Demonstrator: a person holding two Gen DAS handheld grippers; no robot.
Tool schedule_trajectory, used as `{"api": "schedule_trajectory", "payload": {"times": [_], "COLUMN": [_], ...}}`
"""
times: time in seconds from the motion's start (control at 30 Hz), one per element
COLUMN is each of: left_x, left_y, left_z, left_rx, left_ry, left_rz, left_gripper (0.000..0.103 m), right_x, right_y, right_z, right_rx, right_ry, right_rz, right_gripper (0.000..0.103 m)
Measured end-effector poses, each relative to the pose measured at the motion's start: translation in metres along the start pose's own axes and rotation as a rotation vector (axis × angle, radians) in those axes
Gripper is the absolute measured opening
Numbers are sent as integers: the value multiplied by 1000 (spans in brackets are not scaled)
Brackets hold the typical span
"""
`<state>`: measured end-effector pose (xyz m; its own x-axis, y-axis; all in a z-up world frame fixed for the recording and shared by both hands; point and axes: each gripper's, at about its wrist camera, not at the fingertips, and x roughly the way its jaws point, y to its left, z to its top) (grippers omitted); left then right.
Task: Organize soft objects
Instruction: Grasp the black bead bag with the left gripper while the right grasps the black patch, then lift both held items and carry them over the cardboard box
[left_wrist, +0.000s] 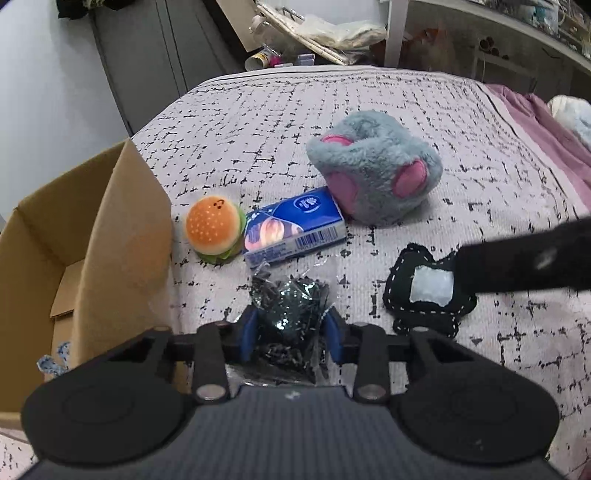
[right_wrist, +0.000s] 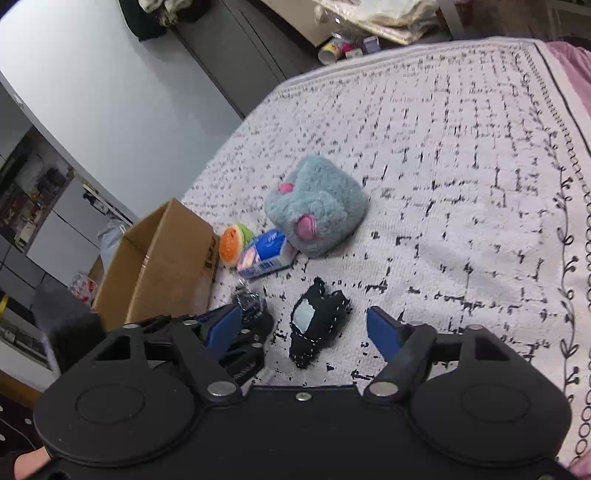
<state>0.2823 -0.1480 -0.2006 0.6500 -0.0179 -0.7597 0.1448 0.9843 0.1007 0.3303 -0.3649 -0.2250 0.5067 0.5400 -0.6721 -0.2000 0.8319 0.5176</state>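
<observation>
My left gripper (left_wrist: 291, 328) is shut on a clear plastic bag of black bits (left_wrist: 291, 306), held low over the bed beside the cardboard box (left_wrist: 110, 236). A burger plush (left_wrist: 214, 229), a blue tissue pack (left_wrist: 295, 229), a grey-blue plush with pink patches (left_wrist: 376, 166) and a black stitched pouch with a white patch (left_wrist: 424, 291) lie on the bed. My right gripper (right_wrist: 306, 332) is open, its blue fingers either side of the black pouch (right_wrist: 317, 325), just above it. The bag (right_wrist: 251, 302) and box (right_wrist: 159, 266) show at its left.
The bed has a white cover with black marks (left_wrist: 369, 103) and a pink blanket (left_wrist: 535, 122) at the right. The box stands open at the bed's left edge. Clutter and a shelf (left_wrist: 332, 33) lie beyond the far end.
</observation>
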Motion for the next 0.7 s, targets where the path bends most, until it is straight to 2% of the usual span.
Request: {"api": "schedule_trajectory", "payload": {"times": [0.1, 0.23, 0.33, 0.4, 0.57, 0.7], "left_x": [-2, -11, -17, -21, -32, -43], "left_y": [5, 8, 7, 9, 13, 13], "left_z": [0, -2, -1, 1, 4, 4], "left_rx": [-26, -62, -62, -66, -68, -49], "left_ry": [-12, -30, -41, -50, -70, -96], "left_rz": [-9, -59, -92, -109, -179, -201], "left_gripper": [33, 32, 32, 32, 32, 32], "right_x": [11, 25, 34, 38, 29, 14], "right_y": [1, 2, -6, -10, -4, -2], "right_z": [0, 0, 0, 0, 1, 2], "right_rx": [5, 18, 84, 115, 87, 80], "right_ry": [22, 46, 68, 74, 47, 12], "right_rz": [-1, -14, -13, -16, -43, -53], "right_gripper": [60, 51, 37, 22, 16, 15]}}
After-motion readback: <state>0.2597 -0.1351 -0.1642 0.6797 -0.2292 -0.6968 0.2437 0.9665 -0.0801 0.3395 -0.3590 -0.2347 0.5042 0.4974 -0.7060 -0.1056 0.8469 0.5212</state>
